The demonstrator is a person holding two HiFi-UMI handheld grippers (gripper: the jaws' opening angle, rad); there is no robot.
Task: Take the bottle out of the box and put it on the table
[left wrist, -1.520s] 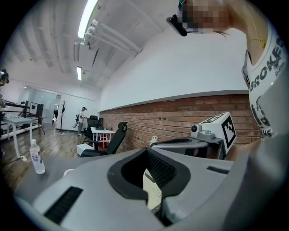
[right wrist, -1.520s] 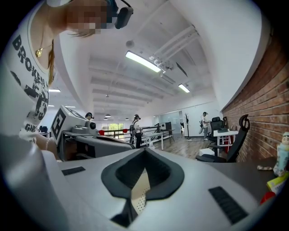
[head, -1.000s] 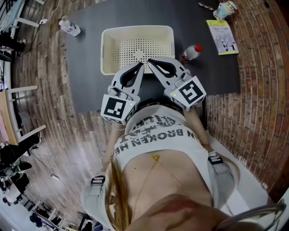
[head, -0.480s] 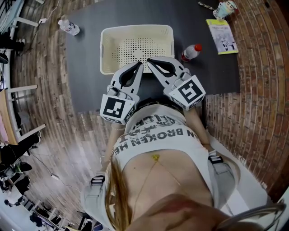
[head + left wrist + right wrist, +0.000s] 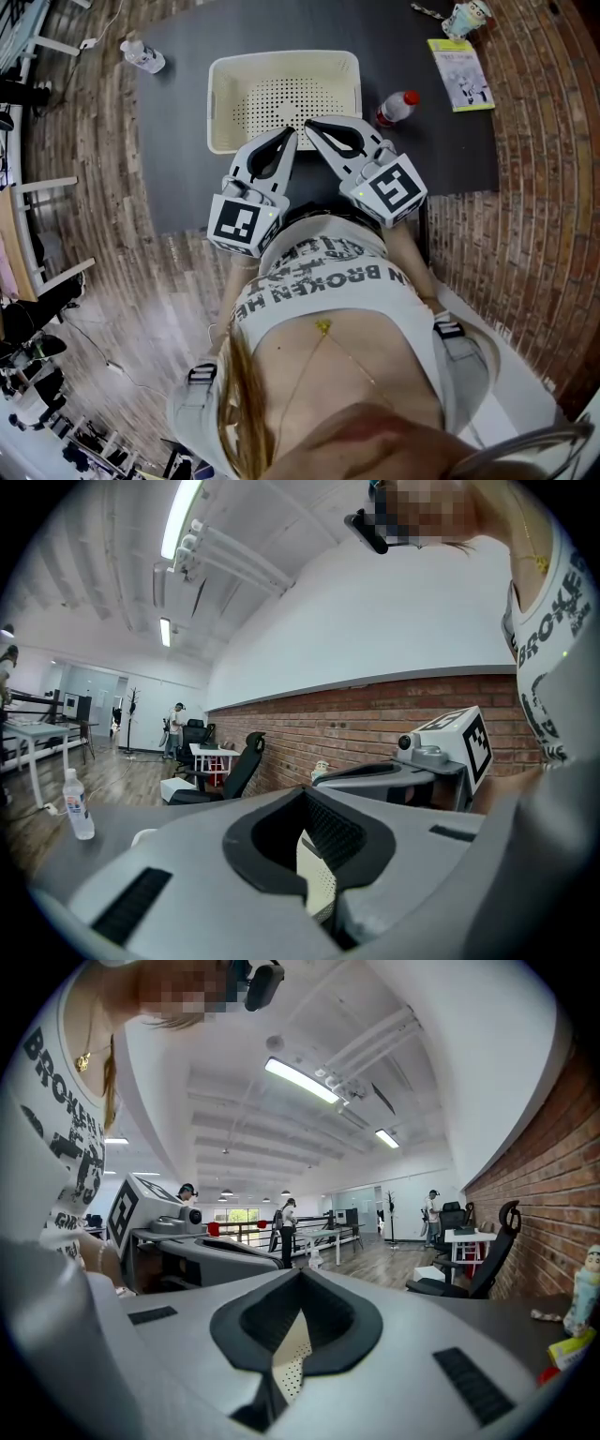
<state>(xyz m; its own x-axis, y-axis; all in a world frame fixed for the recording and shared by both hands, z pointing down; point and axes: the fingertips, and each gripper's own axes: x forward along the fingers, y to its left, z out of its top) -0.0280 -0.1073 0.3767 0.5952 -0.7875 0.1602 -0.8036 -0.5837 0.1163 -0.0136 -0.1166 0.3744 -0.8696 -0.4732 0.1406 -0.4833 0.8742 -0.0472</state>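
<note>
A cream perforated box [image 5: 217, 103] stands on the dark table [image 5: 187, 178]; no bottle shows inside it, though my grippers hide its near edge. A bottle with a red cap [image 5: 397, 109] lies on the table just right of the box. My left gripper [image 5: 289, 134] and right gripper [image 5: 312, 125] hover side by side over the box's near rim, tips almost touching, both shut with nothing held. Through the left gripper's [image 5: 302, 789] jaw loop a bit of the box [image 5: 317, 878] shows, and likewise the box [image 5: 291, 1354] through the right gripper's [image 5: 300, 1271] loop.
A clear water bottle [image 5: 143, 56] stands at the table's far left corner, also seen as the water bottle [image 5: 79, 805] in the left gripper view. A yellow-green booklet [image 5: 461, 77] and a small cup [image 5: 466, 19] lie at the far right. Chairs and desks stand around.
</note>
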